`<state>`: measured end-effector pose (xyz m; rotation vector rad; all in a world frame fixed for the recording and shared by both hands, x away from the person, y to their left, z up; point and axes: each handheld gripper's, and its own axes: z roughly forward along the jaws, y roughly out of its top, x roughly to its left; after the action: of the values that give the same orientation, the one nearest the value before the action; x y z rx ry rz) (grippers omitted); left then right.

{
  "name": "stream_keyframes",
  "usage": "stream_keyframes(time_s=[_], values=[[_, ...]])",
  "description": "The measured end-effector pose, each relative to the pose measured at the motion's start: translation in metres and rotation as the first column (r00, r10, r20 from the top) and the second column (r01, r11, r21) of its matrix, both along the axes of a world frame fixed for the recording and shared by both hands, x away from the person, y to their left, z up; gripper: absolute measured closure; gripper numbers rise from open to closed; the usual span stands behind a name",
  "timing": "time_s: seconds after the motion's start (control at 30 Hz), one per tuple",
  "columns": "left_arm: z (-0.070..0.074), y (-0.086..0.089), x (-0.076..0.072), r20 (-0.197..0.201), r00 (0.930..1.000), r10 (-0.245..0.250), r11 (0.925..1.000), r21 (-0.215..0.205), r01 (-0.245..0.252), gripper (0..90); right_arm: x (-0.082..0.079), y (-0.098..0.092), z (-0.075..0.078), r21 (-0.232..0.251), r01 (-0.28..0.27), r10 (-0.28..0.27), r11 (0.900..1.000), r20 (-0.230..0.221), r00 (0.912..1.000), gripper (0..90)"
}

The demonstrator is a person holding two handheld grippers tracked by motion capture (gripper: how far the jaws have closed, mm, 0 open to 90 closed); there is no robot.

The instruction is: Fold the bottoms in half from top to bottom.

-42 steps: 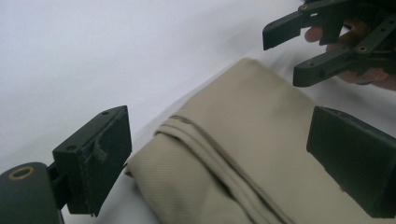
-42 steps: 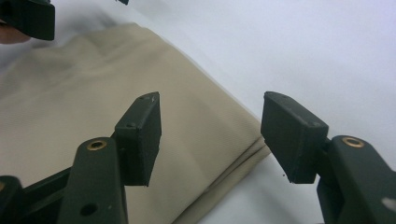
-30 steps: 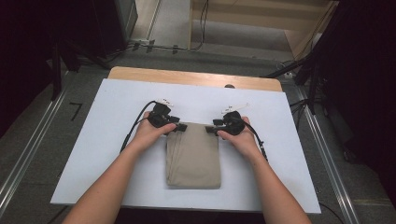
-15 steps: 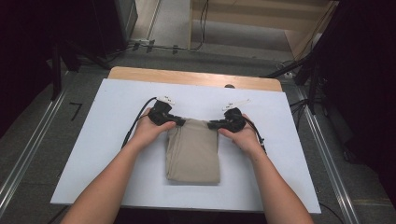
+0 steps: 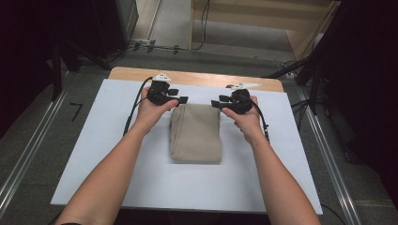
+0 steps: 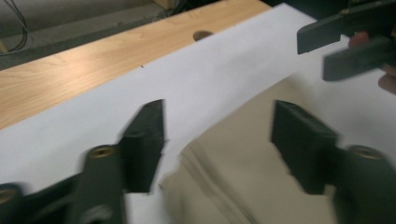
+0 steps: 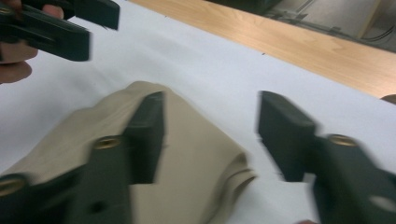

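Note:
A folded beige cloth [image 5: 195, 133] lies flat on the white tabletop [image 5: 117, 154]. My left gripper [image 5: 180, 100] hovers at its far left corner and my right gripper [image 5: 215, 104] at its far right corner. In the left gripper view my left gripper [image 6: 217, 126] stands open above the cloth's layered edge [image 6: 243, 172], with the right gripper [image 6: 345, 44] opposite. In the right gripper view my right gripper [image 7: 212, 112] stands open over the cloth [image 7: 196, 154], facing the left gripper [image 7: 70, 28]. Both pairs of jaws have just been opening, and no pad presses on the cloth.
A bare wooden strip [image 5: 197, 77] runs along the table's far edge, with a round hole [image 6: 201, 35] in it. Metal rails [image 5: 28, 154] flank the table on the floor. Cables [image 5: 204, 18] lie on the floor beyond.
Both grippers closed on the cloth's far corners, then opened and lifted off. The hands sit higher in the picture, and the cloth lies nearer the far edge than before.

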<state>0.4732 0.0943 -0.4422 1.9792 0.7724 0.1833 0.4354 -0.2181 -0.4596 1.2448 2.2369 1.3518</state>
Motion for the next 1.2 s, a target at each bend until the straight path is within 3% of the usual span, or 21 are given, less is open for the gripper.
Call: stream_keyframes(time_s=[0.1, 0.23, 0.3, 0.4, 0.57, 0.87, 0.93, 1.2], values=[[0.000, 0.008, -0.013, 0.024, 0.9990, -0.036, 0.9990, -0.027, 0.037, 13.3, -0.012, -0.003, 0.003, -0.005, 0.012, -0.012, 1.000, 0.040, 0.9991, 21.6], [-0.001, 0.021, -0.030, 0.034, 0.9985, -0.042, 0.9966, -0.069, 0.045, 8.9, -0.033, -0.010, 0.006, 0.007, 0.023, -0.024, 1.000, 0.083, 0.9962, 12.4], [0.000, 0.026, -0.041, 0.056, 0.9981, -0.027, 0.9970, -0.071, 0.031, 8.9, -0.043, -0.015, 0.006, 0.017, 0.024, -0.025, 1.000, 0.093, 0.9954, 11.2], [0.001, 0.035, -0.059, 0.076, 0.9962, -0.043, 0.9958, -0.078, 0.049, 8.9, -0.058, -0.021, 0.004, 0.032, 0.002, -0.005, 0.999, 0.094, 0.9956, 1.4], [-0.002, 0.053, -0.087, 0.099, 0.9944, -0.036, 0.9942, -0.097, 0.046, 8.8, -0.091, -0.030, -0.001, 0.059, -0.008, 0.001, 0.998, 0.122, 0.9925, 0.0], [-0.017, 0.092, -0.131, 0.088, 0.9960, -0.013, 0.9872, -0.157, 0.027, 4.8, -0.150, -0.054, -0.016, 0.056, 0.035, -0.044, 0.998, 0.176, 0.9834, 0.0], [-0.020, 0.100, -0.141, 0.090, 0.9959, -0.010, 0.9876, -0.155, 0.023, 0.4, -0.161, -0.061, -0.021, 0.057, 0.044, -0.053, 0.997, 0.173, 0.9834, 0.0], [-0.028, 0.130, -0.168, 0.102, 0.9946, 0.021, 0.9889, -0.149, -0.006, 0.0, -0.196, -0.089, -0.036, 0.083, 0.086, -0.099, 0.993, 0.172, 0.9801, 0.0]])
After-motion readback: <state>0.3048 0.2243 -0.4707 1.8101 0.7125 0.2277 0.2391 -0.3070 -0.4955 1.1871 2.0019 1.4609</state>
